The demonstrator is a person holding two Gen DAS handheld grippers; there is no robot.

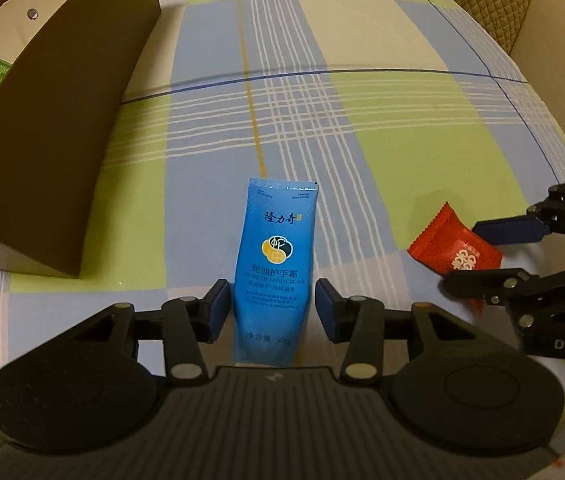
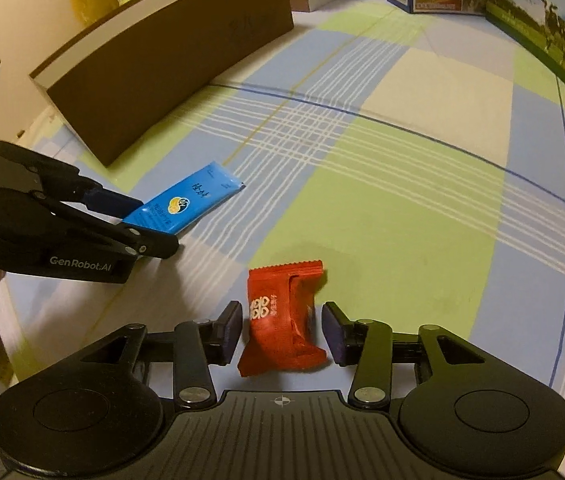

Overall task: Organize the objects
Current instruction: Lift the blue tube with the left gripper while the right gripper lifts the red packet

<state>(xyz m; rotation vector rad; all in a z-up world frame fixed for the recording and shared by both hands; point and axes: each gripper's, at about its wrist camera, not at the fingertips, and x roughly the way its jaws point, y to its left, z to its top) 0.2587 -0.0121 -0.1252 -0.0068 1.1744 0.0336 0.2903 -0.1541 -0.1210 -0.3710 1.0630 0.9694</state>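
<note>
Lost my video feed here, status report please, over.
Left gripper open, straddling blue hand cream tube. Right gripper open around red candy packet. Both flat on checked cloth. Brown box left, clear of grippers.

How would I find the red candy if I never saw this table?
Start at the long brown box on the checked tablecloth. Nearer lies a blue hand cream tube, then the candy packet between the right gripper fingers. It is the only red, crinkly wrapper.
</note>
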